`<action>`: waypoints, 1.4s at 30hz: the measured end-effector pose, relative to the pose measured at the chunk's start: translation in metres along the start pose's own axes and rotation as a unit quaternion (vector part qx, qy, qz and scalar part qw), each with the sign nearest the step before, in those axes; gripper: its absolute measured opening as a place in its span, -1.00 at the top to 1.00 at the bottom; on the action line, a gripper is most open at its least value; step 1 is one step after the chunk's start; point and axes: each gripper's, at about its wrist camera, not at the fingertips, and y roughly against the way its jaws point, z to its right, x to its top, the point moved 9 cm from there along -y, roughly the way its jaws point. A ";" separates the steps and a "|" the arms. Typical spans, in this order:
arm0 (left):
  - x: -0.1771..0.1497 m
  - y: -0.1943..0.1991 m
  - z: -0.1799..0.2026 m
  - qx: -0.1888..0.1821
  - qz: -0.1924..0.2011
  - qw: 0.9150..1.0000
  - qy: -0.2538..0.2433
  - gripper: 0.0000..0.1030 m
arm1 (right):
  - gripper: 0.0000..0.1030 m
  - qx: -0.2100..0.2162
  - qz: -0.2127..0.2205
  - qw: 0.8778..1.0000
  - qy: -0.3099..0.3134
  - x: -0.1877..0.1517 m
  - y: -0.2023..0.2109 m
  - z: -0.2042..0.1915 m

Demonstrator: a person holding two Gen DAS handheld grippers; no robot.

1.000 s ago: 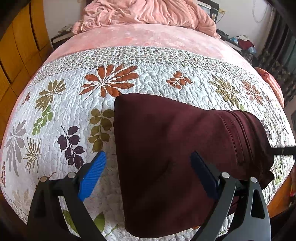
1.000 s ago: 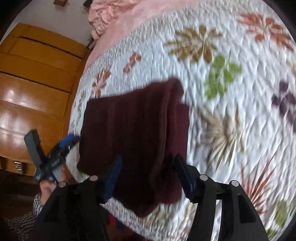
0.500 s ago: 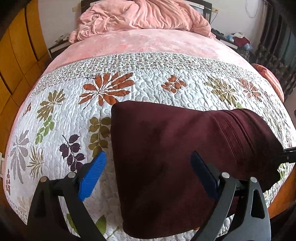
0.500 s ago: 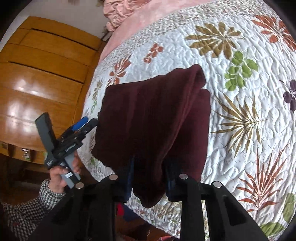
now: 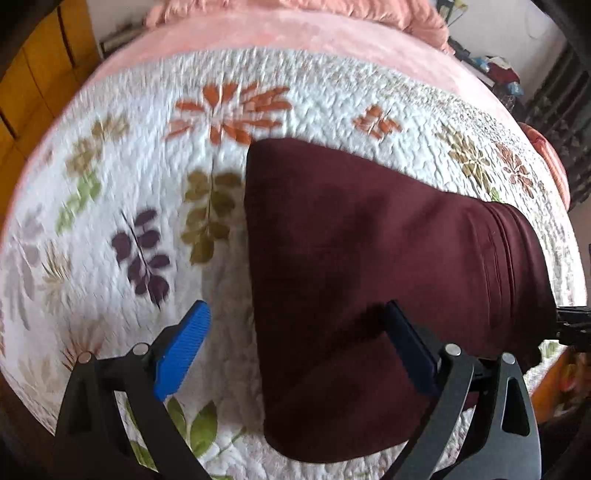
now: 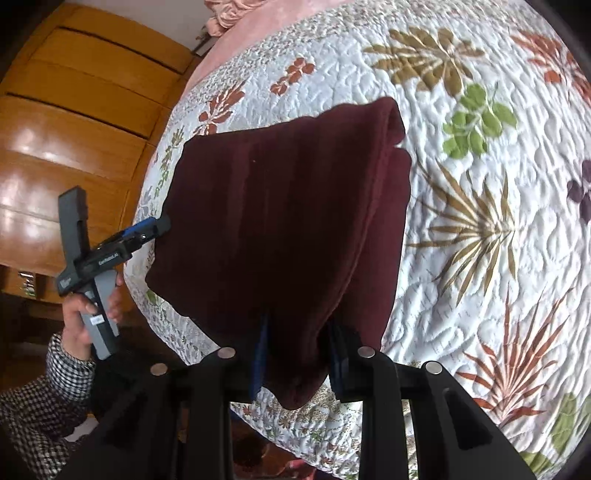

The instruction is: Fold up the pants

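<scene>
The dark maroon pants lie folded on the leaf-patterned quilt, near the bed's front edge. My left gripper is open, its jaws wide apart over the pants' left edge. In the right wrist view the pants hang partly over the bed's edge, and my right gripper is shut on their near end. The left gripper shows there too, at the pants' far corner.
A pink blanket covers the far half of the bed. Wooden wardrobe doors stand along one side. A cluttered nightstand is at the far right. The quilt stretches wide beside the pants.
My right gripper closed on the near end of the pants, having been open a second ago. My left gripper stayed open and moved in closer to the pants.
</scene>
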 end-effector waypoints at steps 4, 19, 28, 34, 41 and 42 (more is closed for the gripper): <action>-0.013 -0.016 -0.012 -0.093 -0.054 0.990 0.086 -0.83 | 0.45 -0.002 -0.006 1.000 -0.001 0.001 -0.002 0.005; -0.044 -0.038 0.001 -0.261 -0.134 0.937 0.191 -0.31 | 0.44 0.030 0.003 0.999 -0.019 0.002 0.008 0.011; -0.032 -0.003 0.021 -0.258 -0.069 0.954 0.136 0.47 | 0.46 0.017 0.021 1.000 0.001 0.011 0.034 0.009; -0.046 -0.040 0.022 -0.175 -0.094 0.977 0.074 0.31 | 0.42 -0.024 -0.025 0.999 0.007 -0.003 -0.001 0.021; -0.040 -0.035 0.024 -0.176 -0.087 0.978 0.072 0.02 | 0.00 -0.001 0.012 1.000 0.010 0.005 0.027 0.022; -0.038 -0.034 0.024 -0.177 -0.089 0.978 0.070 0.00 | -0.19 0.002 0.018 1.000 0.005 0.006 0.030 0.025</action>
